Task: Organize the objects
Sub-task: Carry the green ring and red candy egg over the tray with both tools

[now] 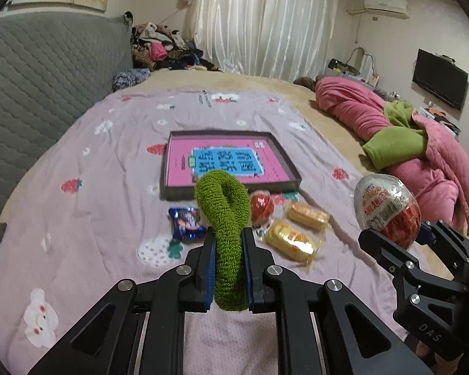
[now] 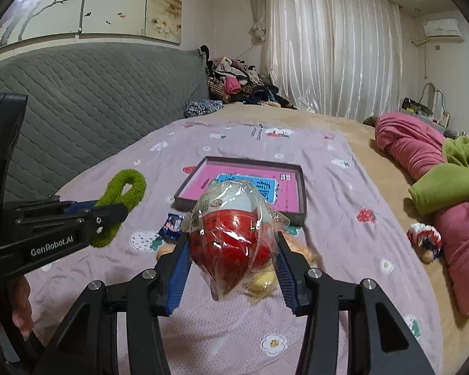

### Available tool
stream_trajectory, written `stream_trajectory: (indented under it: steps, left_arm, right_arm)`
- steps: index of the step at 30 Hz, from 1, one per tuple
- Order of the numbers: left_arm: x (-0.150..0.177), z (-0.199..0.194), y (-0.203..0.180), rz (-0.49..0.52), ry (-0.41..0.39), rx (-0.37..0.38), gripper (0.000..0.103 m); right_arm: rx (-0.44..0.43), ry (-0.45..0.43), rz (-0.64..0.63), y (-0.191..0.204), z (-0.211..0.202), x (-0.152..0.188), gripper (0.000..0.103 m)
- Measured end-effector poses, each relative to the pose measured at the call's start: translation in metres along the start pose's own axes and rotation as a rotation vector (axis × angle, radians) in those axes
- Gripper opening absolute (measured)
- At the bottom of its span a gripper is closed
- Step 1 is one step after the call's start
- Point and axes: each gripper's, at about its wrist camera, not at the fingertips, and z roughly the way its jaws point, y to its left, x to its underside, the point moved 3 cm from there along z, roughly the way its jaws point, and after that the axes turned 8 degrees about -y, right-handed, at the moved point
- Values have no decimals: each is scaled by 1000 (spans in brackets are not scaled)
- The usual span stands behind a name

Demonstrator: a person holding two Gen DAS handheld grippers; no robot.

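My left gripper (image 1: 228, 234) is shut on a green fuzzy scrunchie (image 1: 223, 206) and holds it above the bed; the scrunchie also shows in the right wrist view (image 2: 125, 193). My right gripper (image 2: 233, 243) is shut on a large red and white wrapped toy egg (image 2: 234, 228), lifted above the bed; the egg shows in the left wrist view (image 1: 387, 209) too. A shallow box lid with a pink and blue inside (image 1: 178, 172) lies ahead of both grippers, also seen in the right wrist view (image 2: 300, 187).
On the purple strawberry blanket (image 1: 93, 156) lie a blue snack packet (image 1: 186, 222), two yellow wrapped cakes (image 1: 294, 240) and a red wrapped item (image 1: 261, 206). Pink and green bedding (image 1: 400, 134) is piled at the right. A grey quilted headboard (image 1: 40, 78) stands left.
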Motion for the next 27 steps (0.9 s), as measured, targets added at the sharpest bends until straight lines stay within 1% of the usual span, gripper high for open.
stream_trajectory:
  steps: [8,11,14,18,21,27]
  left_arm:
    - [-39,7,-4,19,-31,2,15]
    - [-55,13,-4,10,-48,2,15]
    - [-67,19,-6,20,-53,1,15]
    - [-83,30,-8,42,-54,-2,15]
    - [-94,37,-6,40,-60,-2,15]
    - [-115,51,-1,41,-68,-13,15]
  right_arm:
    - [-2,-65,-30,0,2,-48,51]
    - [12,-90,-46,-1,6,-71,51]
    - [22,-101,-49,-5,12,-88,51]
    - [29,-104,-62,-9,23,-104,51]
    - [23,-91,-77,-10,34,-111,51]
    - [15,-86,-76,-16,50,-117,51]
